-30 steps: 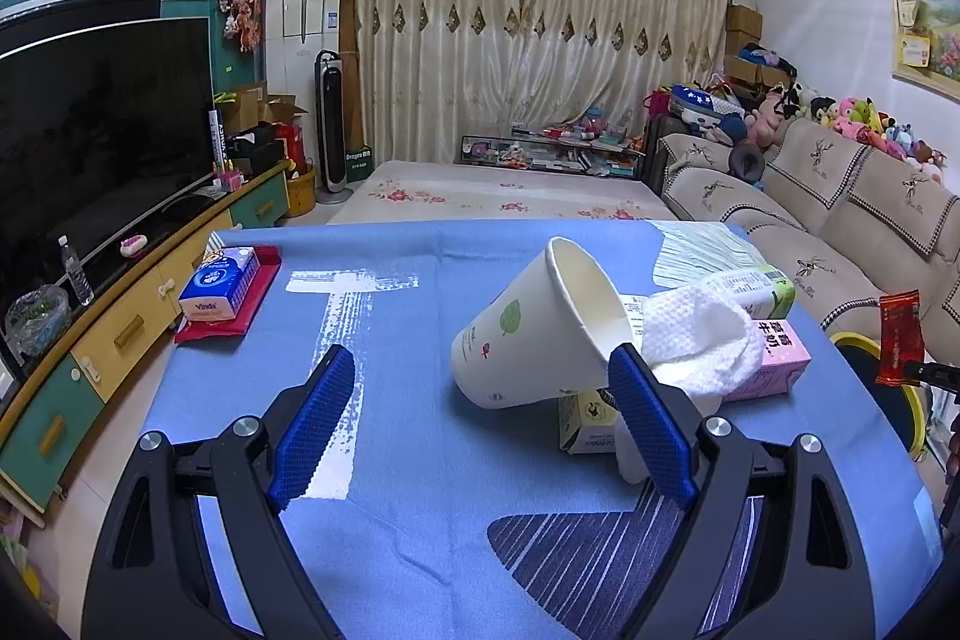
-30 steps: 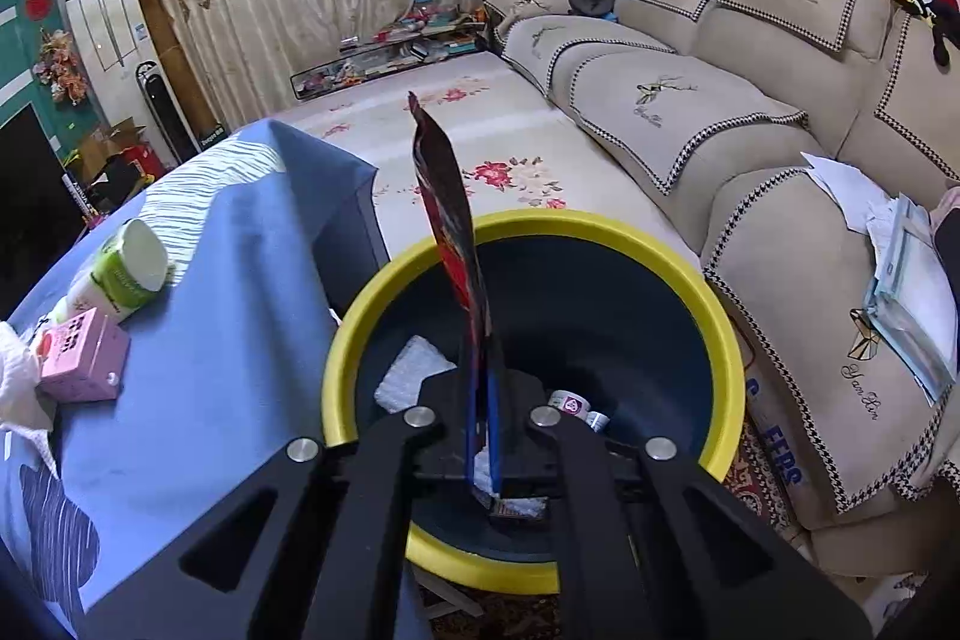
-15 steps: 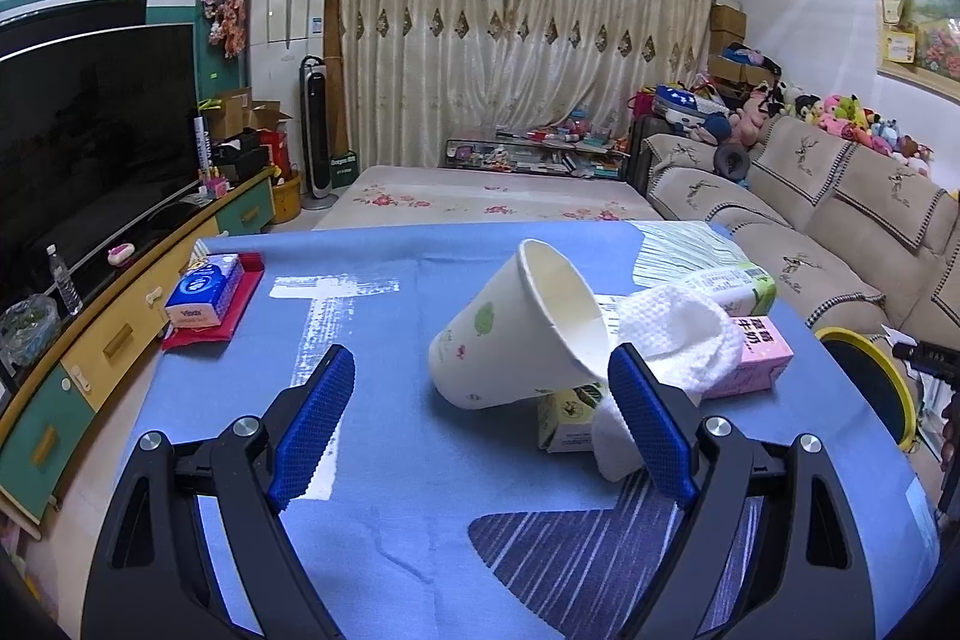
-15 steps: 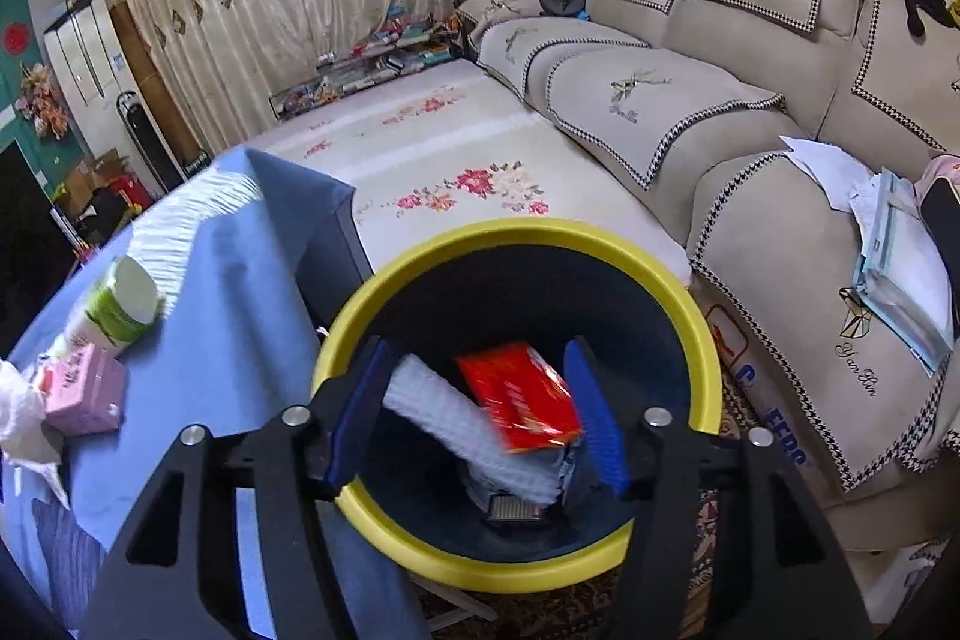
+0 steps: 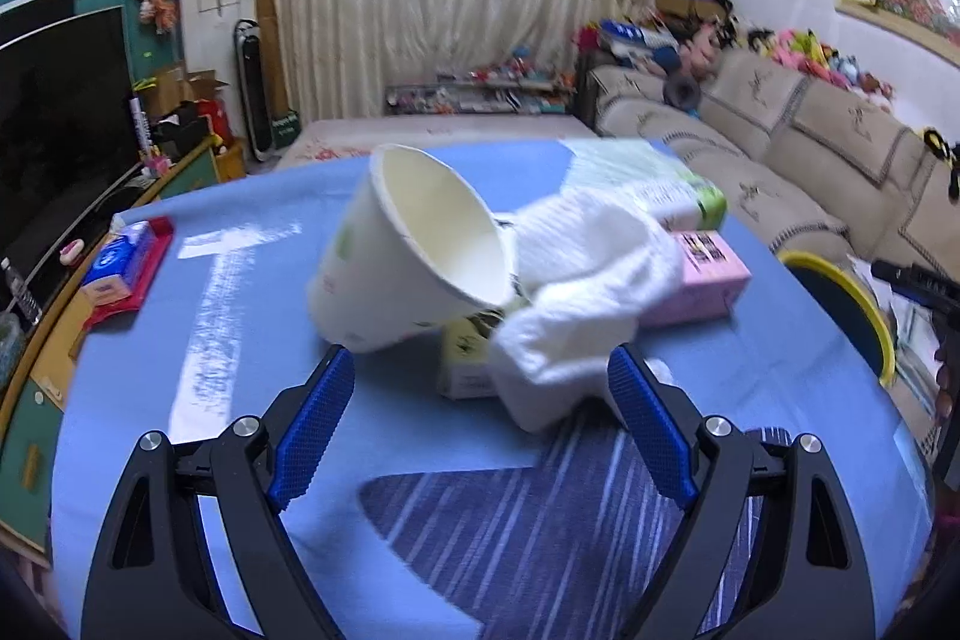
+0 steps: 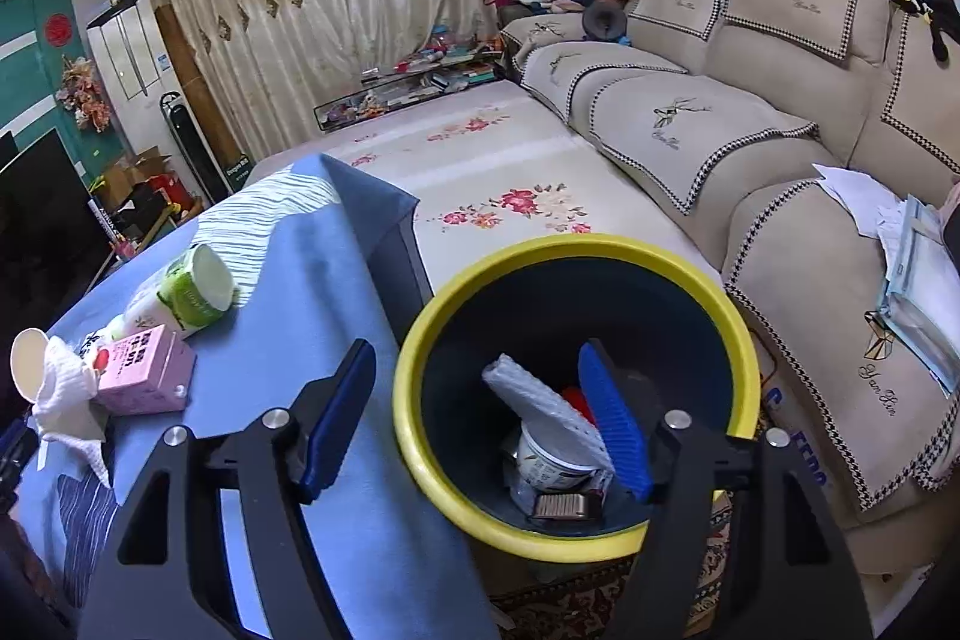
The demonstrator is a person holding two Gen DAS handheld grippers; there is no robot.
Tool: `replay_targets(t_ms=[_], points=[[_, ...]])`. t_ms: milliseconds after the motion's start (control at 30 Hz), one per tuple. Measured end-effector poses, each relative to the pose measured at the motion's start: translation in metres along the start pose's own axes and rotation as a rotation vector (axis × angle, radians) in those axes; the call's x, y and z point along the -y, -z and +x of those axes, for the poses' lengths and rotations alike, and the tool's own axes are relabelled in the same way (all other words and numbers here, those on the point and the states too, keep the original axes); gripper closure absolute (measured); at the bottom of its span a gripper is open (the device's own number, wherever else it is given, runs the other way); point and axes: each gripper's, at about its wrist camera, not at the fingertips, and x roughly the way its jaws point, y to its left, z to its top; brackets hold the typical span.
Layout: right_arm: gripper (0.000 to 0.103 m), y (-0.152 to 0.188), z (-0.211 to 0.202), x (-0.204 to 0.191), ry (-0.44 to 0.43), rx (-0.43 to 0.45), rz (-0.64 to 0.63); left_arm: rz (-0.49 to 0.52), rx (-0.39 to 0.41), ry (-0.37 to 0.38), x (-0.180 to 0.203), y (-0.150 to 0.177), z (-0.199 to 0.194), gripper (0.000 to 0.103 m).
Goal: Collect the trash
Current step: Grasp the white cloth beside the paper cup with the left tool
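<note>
A tipped white paper cup lies on the blue tablecloth, resting on a small carton. A crumpled white tissue drapes over a pink carton, with a green-and-white bottle behind. My left gripper is open and empty, just short of the cup and tissue. My right gripper is open and empty over the yellow-rimmed bin. The red wrapper lies inside among other trash. The pink carton and the bottle also show in the right wrist view.
A blue tissue pack on a red tray sits at the table's left edge. A TV cabinet runs along the left. A beige sofa stands right of the bin. The bin's rim shows beyond the table's right edge.
My right gripper opened and dropped the red wrapper into the bin, then drew back a little. My left gripper moved closer to the cup and tissue.
</note>
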Motion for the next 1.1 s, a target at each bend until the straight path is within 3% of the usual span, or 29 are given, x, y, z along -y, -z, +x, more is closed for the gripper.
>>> replay_targets(t_ms=[300,567,667,833,1100], points=[[0.034,0.002,-0.001,0.005,-0.039,0.0,0.027,-0.008,-0.066,0.058,0.018,-0.011,0.029,0.026],[0.034,0.003,0.002,0.014,-0.051,-0.007,0.053,0.022,-0.084,0.064,0.035,-0.018,0.045,0.044],[0.034,0.004,0.002,0.015,-0.056,-0.006,0.055,0.03,-0.084,0.073,0.04,-0.02,0.046,0.057],[0.034,0.004,0.002,0.018,-0.059,-0.007,0.061,0.051,-0.082,0.084,0.048,-0.023,0.049,0.093],[0.034,0.004,-0.001,0.023,-0.064,0.0,0.072,0.099,-0.024,0.098,0.06,-0.024,0.018,0.095]])
